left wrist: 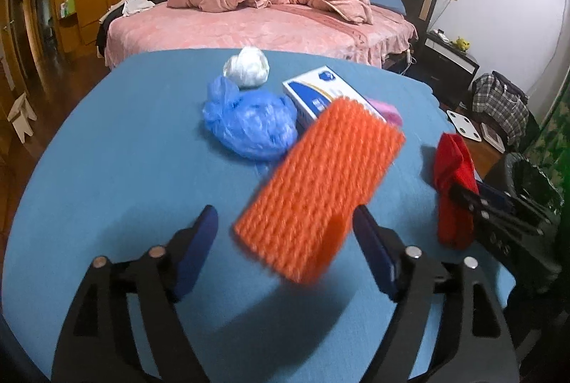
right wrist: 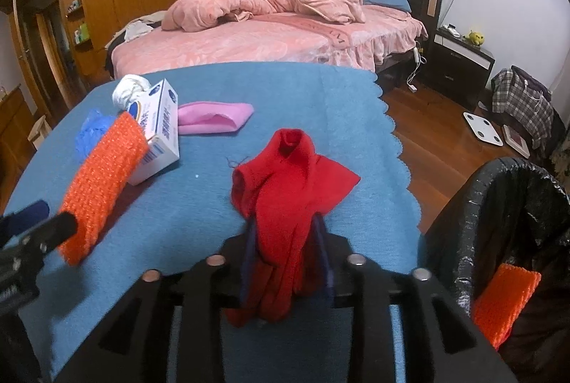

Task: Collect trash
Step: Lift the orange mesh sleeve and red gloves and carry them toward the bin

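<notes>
Two cloths on the way to the bin

The left gripper [left wrist: 285,233] stands wide open, the orange knit piece [left wrist: 320,190] blurred between its fingers above the table [left wrist: 107,151]. The right gripper [right wrist: 286,240] grips the red cloth [right wrist: 285,190]; next it must probably carry this over the black bin [right wrist: 516,205].

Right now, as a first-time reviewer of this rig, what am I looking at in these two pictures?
A person holds a two-finger tool in each hand; each picture comes from a camera on one tool. The left tool stands open around a blurred orange knit piece. The right tool grips a red cloth. On the blue-covered table lie a blue bag, a white wad, a box and a pink cloth. A lined bin at the right holds another orange piece.
</notes>
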`<state>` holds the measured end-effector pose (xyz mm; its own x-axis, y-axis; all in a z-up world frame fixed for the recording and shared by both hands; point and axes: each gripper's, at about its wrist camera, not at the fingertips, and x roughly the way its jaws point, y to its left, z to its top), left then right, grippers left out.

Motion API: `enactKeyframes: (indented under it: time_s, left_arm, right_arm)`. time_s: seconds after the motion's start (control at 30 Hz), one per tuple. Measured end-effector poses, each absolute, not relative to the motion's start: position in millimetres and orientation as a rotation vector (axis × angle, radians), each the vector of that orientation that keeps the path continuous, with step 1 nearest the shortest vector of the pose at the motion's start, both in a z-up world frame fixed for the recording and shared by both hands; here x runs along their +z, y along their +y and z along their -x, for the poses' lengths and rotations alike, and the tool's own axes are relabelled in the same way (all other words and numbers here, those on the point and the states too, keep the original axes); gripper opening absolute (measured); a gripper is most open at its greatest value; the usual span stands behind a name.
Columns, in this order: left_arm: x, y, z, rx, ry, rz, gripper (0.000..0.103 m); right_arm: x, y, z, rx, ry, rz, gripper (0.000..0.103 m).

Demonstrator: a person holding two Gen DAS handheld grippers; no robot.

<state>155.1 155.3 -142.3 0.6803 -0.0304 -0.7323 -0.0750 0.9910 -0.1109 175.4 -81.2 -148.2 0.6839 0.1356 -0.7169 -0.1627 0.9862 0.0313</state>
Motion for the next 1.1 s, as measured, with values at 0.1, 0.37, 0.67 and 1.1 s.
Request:
enactKeyframes:
  time_s: [0.1,0.37,0.67,1.1]
  left_arm:
    - [-143.9,154.8,-164.0,0.015,0.834,0.128,0.082]
    - [-161.3,151.7,-174.2,-0.057,0.869,0.12,0.038]
    - [-148.5,154.9,-153.2,0.003,0.779,0.154,0.021]
    - [-152.1,152.9,-146.9,0.043,0.796,0.151,0.021]
  right_arm:
    - [-146.2,-81.7,-174.0,0.164,0.788,0.041,0.055]
    - [-144.1,-85.9,-174.5,0.155,0.773,0.036,0.072]
    - [-146.4,-85.6,-189.4,0.144,0.785,0.048,0.084]
    - [-157.1,-67.0,-194.7,0.228,0.833,0.101,0.019]
